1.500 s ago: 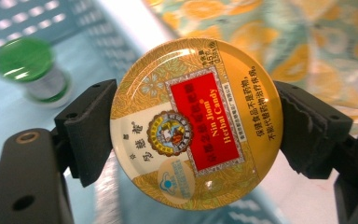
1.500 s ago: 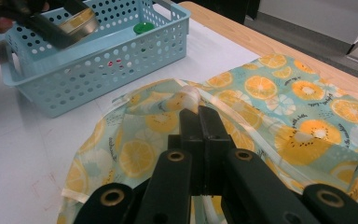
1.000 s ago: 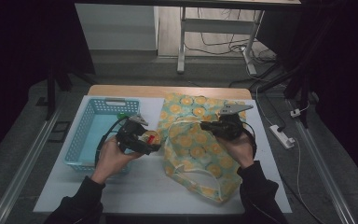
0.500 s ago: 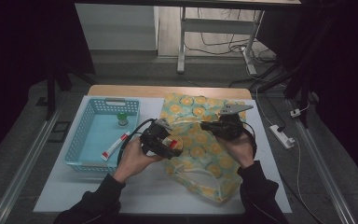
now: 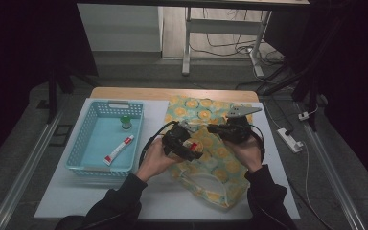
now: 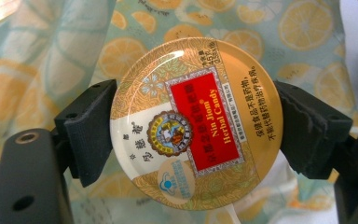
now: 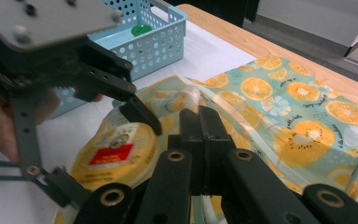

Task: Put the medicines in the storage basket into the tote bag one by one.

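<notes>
The left gripper pinches a candy tin, label legible there; the right gripper, jaws pressed together on the bag edge, sees the basket at eleven o'clock.

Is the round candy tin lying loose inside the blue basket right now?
No, the candy tin is clamped between the left tool's jaws above the orange-print bag.

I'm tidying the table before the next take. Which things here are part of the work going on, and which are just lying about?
In use:
- round candy tin, clamped in the left gripper
- fruit-print bag, its edge pinched by the right gripper

Lying about:
- blue basket
- red-and-white tube in the basket
- green-capped small bottle in the basket
</notes>
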